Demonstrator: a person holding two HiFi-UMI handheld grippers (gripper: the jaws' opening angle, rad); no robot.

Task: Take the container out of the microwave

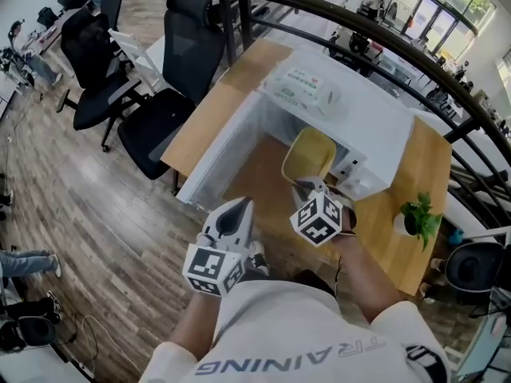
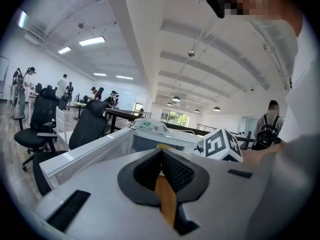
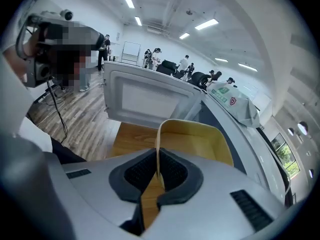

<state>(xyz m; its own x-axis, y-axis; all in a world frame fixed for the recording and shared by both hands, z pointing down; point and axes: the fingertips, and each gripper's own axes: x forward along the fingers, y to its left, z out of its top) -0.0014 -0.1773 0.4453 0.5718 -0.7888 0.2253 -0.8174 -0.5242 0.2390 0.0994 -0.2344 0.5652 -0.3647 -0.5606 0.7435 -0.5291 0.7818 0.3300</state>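
Open-plan office around me: wood-plank floor, black swivel chairs (image 1: 180,62), strip lights overhead, people standing at far desks. My work surface is a wooden table (image 1: 209,106) carrying a white microwave (image 1: 371,130), its door (image 1: 217,164) swung wide toward the chairs.

From the head view I get the layout. The yellow container (image 1: 310,155) sits at the microwave's open mouth, between door and oven body, and the right gripper (image 1: 308,185) reaches in from below. Whether it has fully cleared the cavity I cannot tell from here. A small green plant (image 1: 417,217) stands near the table's right edge, and a packet of wipes (image 1: 303,91) lies on the oven's top.

The right gripper view settles the grip — the jaws are pinched on the container's near wall (image 3: 158,149), thin rim upright between the pads (image 3: 172,171), bare wood showing beneath it.

The left gripper (image 1: 238,207) hangs beside the door's corner. Its own view shows its jaws (image 2: 161,158) pressed together with nothing between them — only the table's wood behind — and, past them, the right gripper's marker cube (image 2: 220,145).
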